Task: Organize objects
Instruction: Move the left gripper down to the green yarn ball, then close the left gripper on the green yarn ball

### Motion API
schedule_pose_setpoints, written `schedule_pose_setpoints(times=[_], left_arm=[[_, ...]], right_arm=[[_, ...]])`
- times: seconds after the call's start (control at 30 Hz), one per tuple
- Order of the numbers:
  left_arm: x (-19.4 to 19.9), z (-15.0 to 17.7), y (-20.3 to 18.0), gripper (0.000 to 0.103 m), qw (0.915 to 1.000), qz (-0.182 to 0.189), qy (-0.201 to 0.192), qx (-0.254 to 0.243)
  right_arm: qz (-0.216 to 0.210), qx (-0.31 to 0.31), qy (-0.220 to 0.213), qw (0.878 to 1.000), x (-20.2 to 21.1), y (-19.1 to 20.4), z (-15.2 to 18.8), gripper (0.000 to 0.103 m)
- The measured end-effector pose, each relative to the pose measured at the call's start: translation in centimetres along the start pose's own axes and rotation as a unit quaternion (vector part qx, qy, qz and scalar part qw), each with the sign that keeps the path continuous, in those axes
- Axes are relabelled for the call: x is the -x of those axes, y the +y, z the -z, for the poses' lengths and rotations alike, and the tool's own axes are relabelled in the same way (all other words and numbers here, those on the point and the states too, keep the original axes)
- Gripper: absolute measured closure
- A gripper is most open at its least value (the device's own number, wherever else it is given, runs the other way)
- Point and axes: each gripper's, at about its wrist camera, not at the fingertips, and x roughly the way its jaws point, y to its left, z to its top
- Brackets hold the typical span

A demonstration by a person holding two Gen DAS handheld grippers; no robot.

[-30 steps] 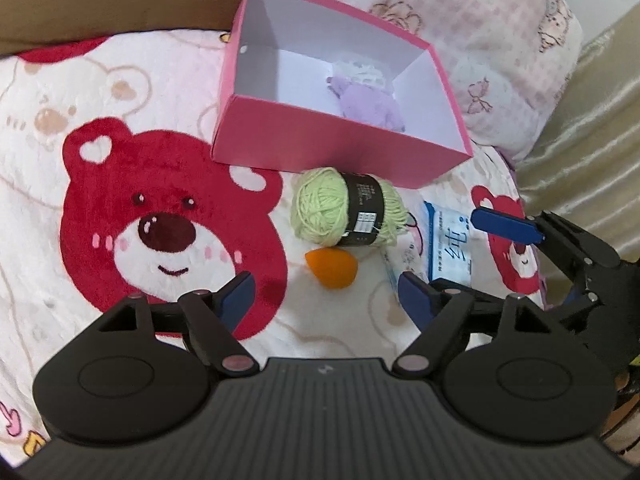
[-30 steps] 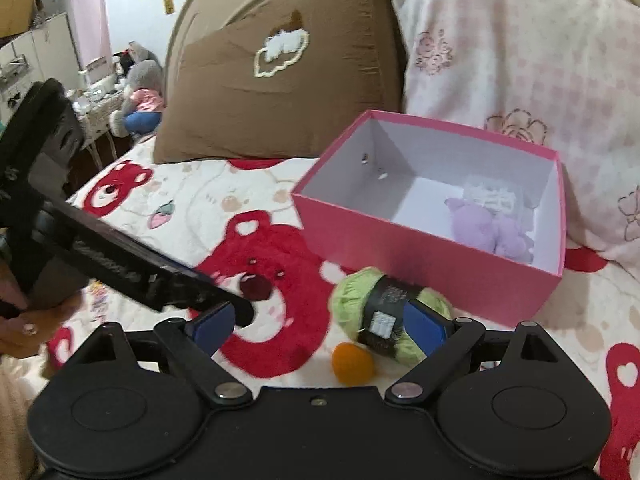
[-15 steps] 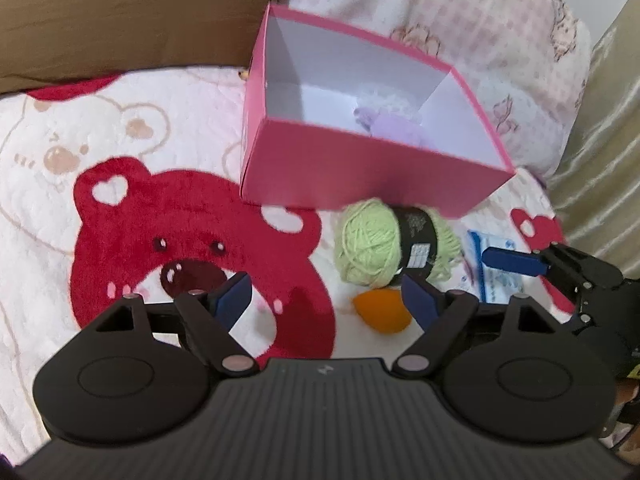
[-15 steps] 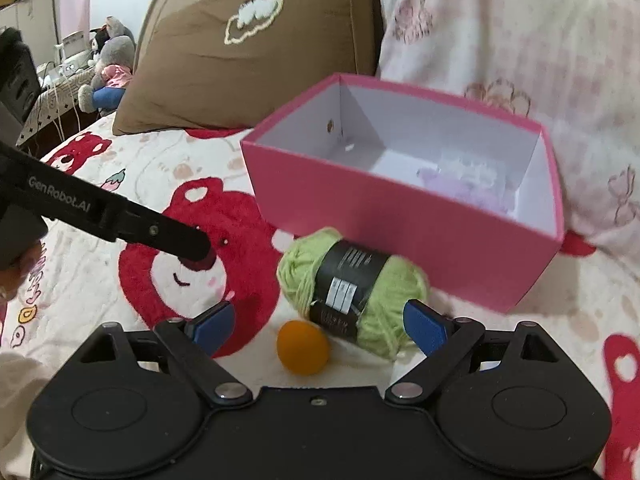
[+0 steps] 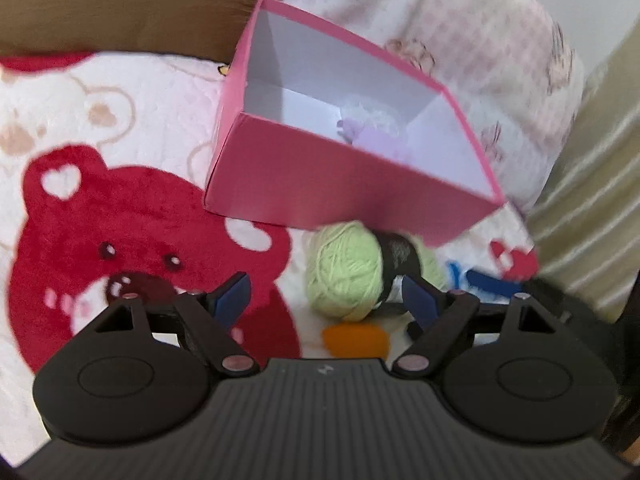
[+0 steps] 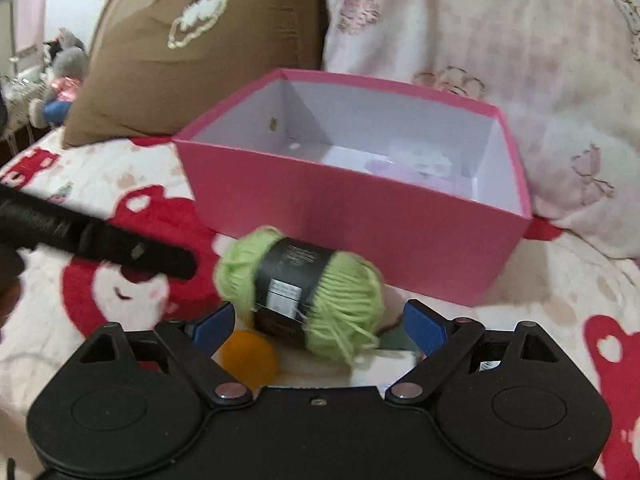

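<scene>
A light-green yarn ball (image 5: 348, 276) (image 6: 304, 280) with a black label lies on the bear blanket, just in front of the pink box (image 5: 320, 184) (image 6: 360, 208). An orange ball (image 5: 356, 340) (image 6: 250, 354) sits right beside it, on the near side. My left gripper (image 5: 324, 294) is open, low over the blanket, with the yarn just ahead of its blue pads. My right gripper (image 6: 320, 324) is also open, and the yarn lies between its fingertips without touching them. A purple fluffy item (image 5: 380, 140) (image 6: 420, 168) rests inside the box.
A white and blue tissue packet (image 6: 384, 364) lies under the yarn's right side. A brown pillow (image 6: 200, 40) and a pink patterned pillow (image 6: 500, 40) stand behind the box. Gold fabric (image 5: 592, 180) hangs at the right. The left gripper's black finger (image 6: 100, 240) crosses the right wrist view.
Both grippers have come down and closer to the yarn and the orange ball. The box is now seen from a lower angle. Nothing was picked up.
</scene>
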Motion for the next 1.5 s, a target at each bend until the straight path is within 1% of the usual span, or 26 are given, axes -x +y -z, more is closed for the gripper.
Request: schedule_pose_setpoints(times=[0.03,0.07,0.13,0.27,0.3,0.37,0.47,0.53,0.63,0.67,0.77,0.8,0.9,0.93,1.0,1.07,1.17,1.27,1.4,1.5], left_arm=[[-0.1,-0.1,0.2,0.021,1.0000,0.006,-0.001,0.006],[-0.2,-0.2,0.1,0.022,1.0000,0.004,-0.006,0.003],[-0.5,-0.1,-0.3,0.022,0.9998,-0.010,-0.012,-0.012],[-1.1,0.2,-1.1,0.025,0.9996,-0.013,-0.008,-0.023],[-1.2,0.4,-1.6,0.029,0.9992,-0.016,-0.014,-0.035],[-1.6,1.0,-2.5,0.029,0.9979,-0.009,-0.017,-0.062],[-3.0,1.3,-2.7,0.036,0.9993,0.008,-0.002,-0.038],[-3.6,1.2,-2.7,0.038,0.9997,0.008,-0.009,-0.021],[-4.2,1.0,-3.1,0.043,0.9994,-0.007,-0.016,-0.030],[-4.4,0.9,-3.2,0.045,0.9990,-0.014,-0.015,-0.040],[-4.4,0.8,-2.9,0.045,0.9977,-0.031,-0.018,-0.058],[-4.5,0.7,-2.4,0.045,0.9982,-0.029,-0.013,-0.052],[-4.8,0.5,-1.0,0.046,0.9999,-0.004,0.000,-0.014],[-4.9,0.5,-0.9,0.048,0.9999,0.004,0.003,-0.011],[-5.1,0.5,-0.8,0.060,0.9997,0.017,0.008,-0.017],[-5.2,0.7,-1.0,0.062,0.9995,0.017,0.012,-0.022],[-5.2,0.8,-1.0,0.062,0.9994,0.023,0.018,-0.020],[-5.2,0.7,-1.0,0.062,0.9991,0.034,0.020,-0.014],[-5.5,0.7,-1.0,0.062,0.9988,0.037,0.030,-0.008],[-5.8,0.7,-0.8,0.062,0.9985,0.040,0.037,-0.005]], right_arm=[[-0.006,0.001,-0.001,1.000,-0.1,0.0,0.0,0.010],[-0.004,0.004,-0.004,1.000,-0.3,0.2,0.1,0.009],[0.002,0.005,-0.008,1.000,-0.7,0.1,0.2,0.009],[-0.004,-0.024,-0.001,1.000,-1.8,-0.9,0.6,0.009],[-0.009,-0.033,-0.001,0.999,-2.1,-1.1,0.6,0.009],[-0.015,-0.042,-0.001,0.999,-2.6,-1.1,0.9,0.009],[-0.016,-0.049,0.014,0.999,-3.5,-0.6,0.8,0.009],[-0.018,-0.044,0.014,0.999,-3.5,-0.1,0.5,0.009],[-0.013,-0.037,0.017,0.999,-3.8,0.1,0.6,0.009],[-0.012,-0.042,0.018,0.999,-4.0,-0.1,0.6,0.009],[-0.007,-0.054,0.020,0.998,-4.4,-0.7,0.6,0.009],[-0.007,-0.057,0.022,0.998,-4.6,-0.9,0.7,0.009],[-0.016,-0.071,0.028,0.997,-4.8,-1.3,0.7,0.009],[-0.015,-0.071,0.027,0.997,-4.8,-1.2,0.8,0.009],[-0.017,-0.062,0.028,0.998,-4.9,-0.9,0.9,0.010],[-0.023,-0.046,0.031,0.998,-5.1,-0.5,0.7,0.010],[-0.020,-0.028,0.032,0.999,-5.1,-0.1,0.4,0.010],[-0.020,-0.038,0.036,0.998,-5.0,-0.2,0.3,0.010],[-0.014,-0.034,0.035,0.999,-5.2,0.2,-0.1,0.010],[-0.016,-0.037,0.037,0.999,-5.9,0.2,-0.1,0.007]])
